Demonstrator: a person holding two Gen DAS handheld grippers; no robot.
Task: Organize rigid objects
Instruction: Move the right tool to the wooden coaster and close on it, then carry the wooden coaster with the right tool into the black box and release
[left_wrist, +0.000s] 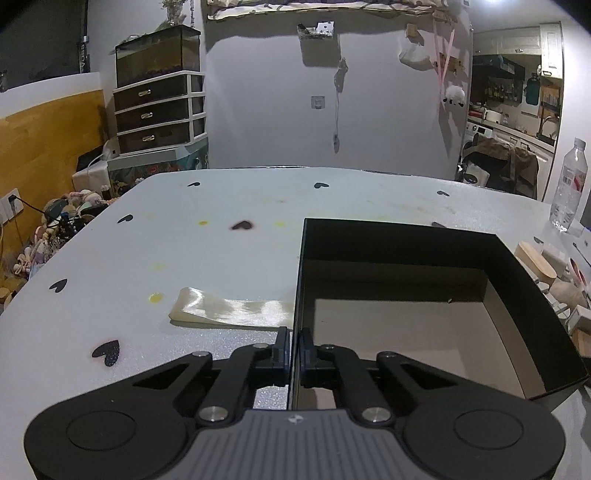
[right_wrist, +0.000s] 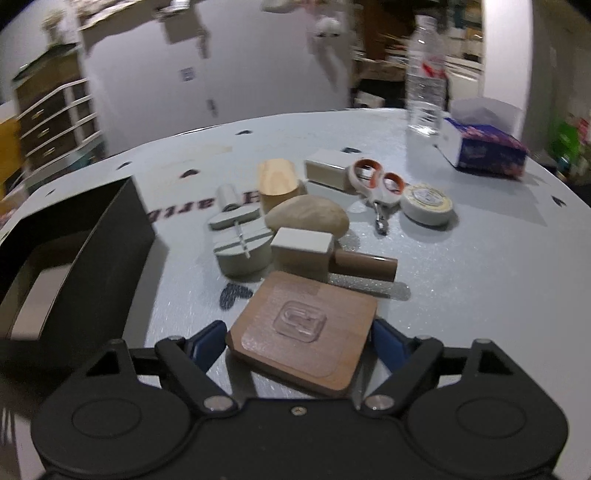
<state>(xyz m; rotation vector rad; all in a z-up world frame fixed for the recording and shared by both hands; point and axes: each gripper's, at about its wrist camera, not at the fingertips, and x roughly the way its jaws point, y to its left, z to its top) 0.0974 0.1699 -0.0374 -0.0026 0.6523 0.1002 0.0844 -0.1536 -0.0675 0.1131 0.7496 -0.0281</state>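
1. In the left wrist view, a cream ribbon (left_wrist: 236, 310) lies flat on the white table (left_wrist: 184, 240), left of centre, and its right end meets the left wall of the black box (left_wrist: 406, 236)
2. The left gripper (left_wrist: 294, 350) at the bottom centre is clenched on the thin left wall of this box; one finger is outside the wall and the other is inside
3. The box fills the right half of this view and its grey floor is bare
4. In the right wrist view, the same box (right_wrist: 122, 236) stands at the left edge
5. At the lower centre, the right gripper (right_wrist: 299, 343) has its blue fingers (right_wrist: 207, 343) on both sides of a flat wooden board (right_wrist: 306, 328); whether the pads press on it, I cannot tell
6. Above the board lie a round grey block (right_wrist: 242, 254), a white block (right_wrist: 303, 247), a brown cylinder (right_wrist: 365, 266) and a pale stone (right_wrist: 308, 219)
7. More to the upper right are scissors (right_wrist: 376, 184), a tape roll (right_wrist: 426, 203), a water bottle (right_wrist: 424, 74) and a tissue box (right_wrist: 484, 147)
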